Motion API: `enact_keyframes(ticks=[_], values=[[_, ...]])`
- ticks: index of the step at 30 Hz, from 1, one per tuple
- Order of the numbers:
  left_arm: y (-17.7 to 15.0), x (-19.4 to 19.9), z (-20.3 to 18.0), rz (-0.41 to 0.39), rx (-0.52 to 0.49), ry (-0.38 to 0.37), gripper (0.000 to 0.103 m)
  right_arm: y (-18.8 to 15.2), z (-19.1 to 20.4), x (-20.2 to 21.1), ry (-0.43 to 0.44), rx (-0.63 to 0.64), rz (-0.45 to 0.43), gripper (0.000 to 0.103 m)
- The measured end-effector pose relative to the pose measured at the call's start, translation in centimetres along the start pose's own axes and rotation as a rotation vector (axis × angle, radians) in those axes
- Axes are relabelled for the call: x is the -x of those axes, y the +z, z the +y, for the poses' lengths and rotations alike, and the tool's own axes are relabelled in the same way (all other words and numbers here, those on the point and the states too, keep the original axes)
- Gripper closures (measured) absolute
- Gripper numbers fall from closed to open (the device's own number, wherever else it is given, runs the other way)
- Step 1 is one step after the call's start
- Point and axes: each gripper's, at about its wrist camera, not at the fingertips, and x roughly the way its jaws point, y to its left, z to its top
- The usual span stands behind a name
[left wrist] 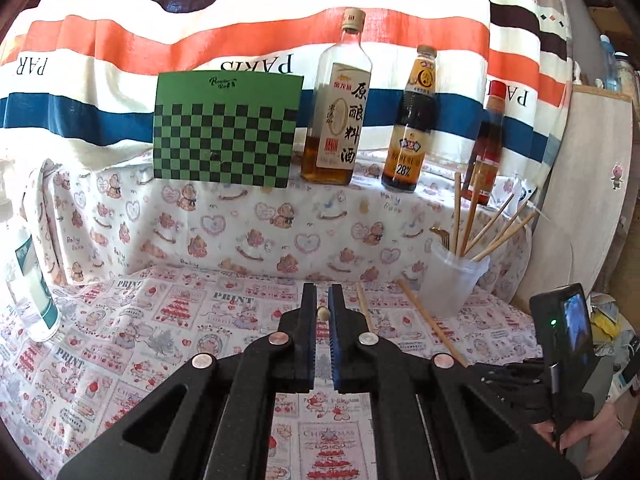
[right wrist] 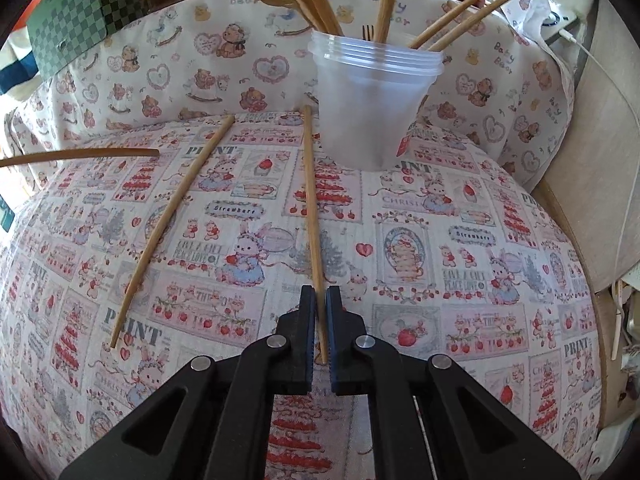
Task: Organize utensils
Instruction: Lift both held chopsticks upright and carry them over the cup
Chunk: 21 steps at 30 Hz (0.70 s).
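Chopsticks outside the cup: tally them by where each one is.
Loose chopstick lying on the cloth: 1
Gripped chopstick between the right gripper jaws: 1
Raised chopstick in the left gripper jaws: 1
Total: 3

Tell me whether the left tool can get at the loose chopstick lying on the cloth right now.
Probably not yet: the left tool is shut on a held chopstick, so it likely cannot take a second. The loose chopstick itself lies uncovered on the cloth.
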Motion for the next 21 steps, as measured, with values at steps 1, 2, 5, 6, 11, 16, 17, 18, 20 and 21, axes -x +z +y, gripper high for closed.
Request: enact_keyframes(ticks=[1, 2, 5, 6, 11, 16, 17, 18, 20, 21], values=[[0.1, 0.2, 0.1, -0.004, 0.001, -0.002, 0.098, 0.0, -0.1, 0.0, 0.006, -0.009, 0.000, 0.098], [0.2, 0.3, 0.3, -0.005, 0.001, -0.003, 0.098, 0.1, -0.4, 0.2, 0.041, -0.030, -0.002, 0.098], [0.5, 0.2, 0.3, 0.008, 0.001, -0.003, 0.098, 0.3, -1.3, 2.7, 0.123, -0.069, -0.102, 0.098], [0.4, 0.4, 0.1, 0.011, 0.003, 0.000, 0.098, 0.4, -1.3, 4.2, 0.118, -0.064, -0.178, 0.098], [0.2, 0.2, 0.1, 0.000, 0.004, 0.004, 0.098, -0.4, -2.0, 10.2, 0.175, -0.082, -0.482, 0.098], [0.7, -0.2, 1.5, 0.029, 0.094, -0.101, 0.099, -0.6, -3.2, 12.5, 0.173, -0.148, -0.608, 0.098], [0.8, 0.0, 1.7, 0.030, 0.107, -0.118, 0.099, -0.7, -3.5, 12.9, 0.182, -0.163, -0.627, 0.098], [0.9, 0.2, 1.6, 0.027, 0.102, -0.112, 0.099, -0.7, -3.8, 13.4, 0.193, -0.173, -0.645, 0.098], [0.9, 0.5, 1.3, 0.022, 0.087, -0.108, 0.099, -1.1, -4.3, 14.4, 0.214, -0.185, -0.686, 0.098], [0.9, 0.5, 1.1, 0.029, 0.086, -0.121, 0.099, -1.2, -4.5, 14.9, 0.221, -0.188, -0.703, 0.098]])
